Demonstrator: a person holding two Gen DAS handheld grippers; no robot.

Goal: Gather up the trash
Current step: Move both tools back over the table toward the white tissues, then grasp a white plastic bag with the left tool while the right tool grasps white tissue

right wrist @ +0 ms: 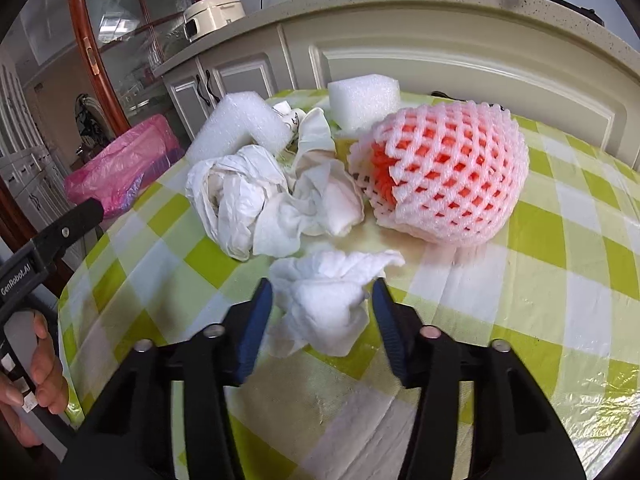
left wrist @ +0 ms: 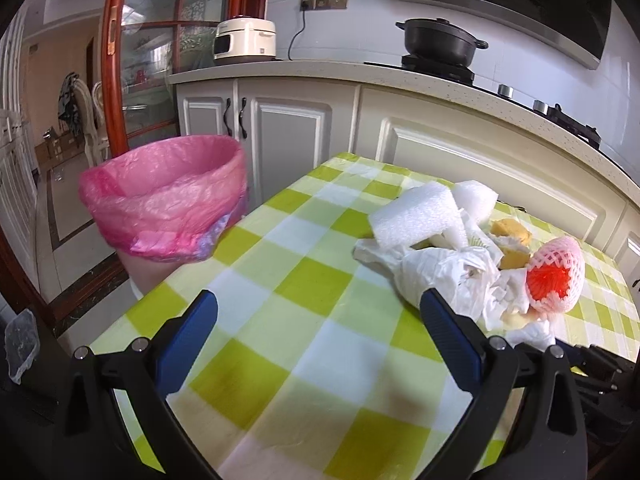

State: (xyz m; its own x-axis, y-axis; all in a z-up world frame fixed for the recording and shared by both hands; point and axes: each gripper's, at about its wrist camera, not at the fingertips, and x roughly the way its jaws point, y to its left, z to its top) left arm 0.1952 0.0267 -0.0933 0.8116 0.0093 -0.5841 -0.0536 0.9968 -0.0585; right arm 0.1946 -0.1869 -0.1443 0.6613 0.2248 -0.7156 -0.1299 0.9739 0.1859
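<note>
A pile of trash lies on the green-checked table [left wrist: 304,280]: white foam blocks [left wrist: 416,216], crumpled white plastic and paper [left wrist: 452,276], yellow sponge pieces [left wrist: 512,234] and a pink foam fruit net [left wrist: 554,276]. My left gripper [left wrist: 318,308] is open and empty, just left of the pile. In the right wrist view my right gripper [right wrist: 322,294] is open with a crumpled white tissue [right wrist: 328,300] between its fingers. Behind the tissue lie the pink net [right wrist: 444,176], the crumpled plastic [right wrist: 248,200] and foam blocks [right wrist: 240,128].
A bin lined with a pink bag [left wrist: 168,200] stands off the table's left edge; it also shows in the right wrist view [right wrist: 120,168]. White kitchen cabinets [left wrist: 460,140] run close behind the table. A rice cooker [left wrist: 244,42] and black pot [left wrist: 440,42] sit on the counter.
</note>
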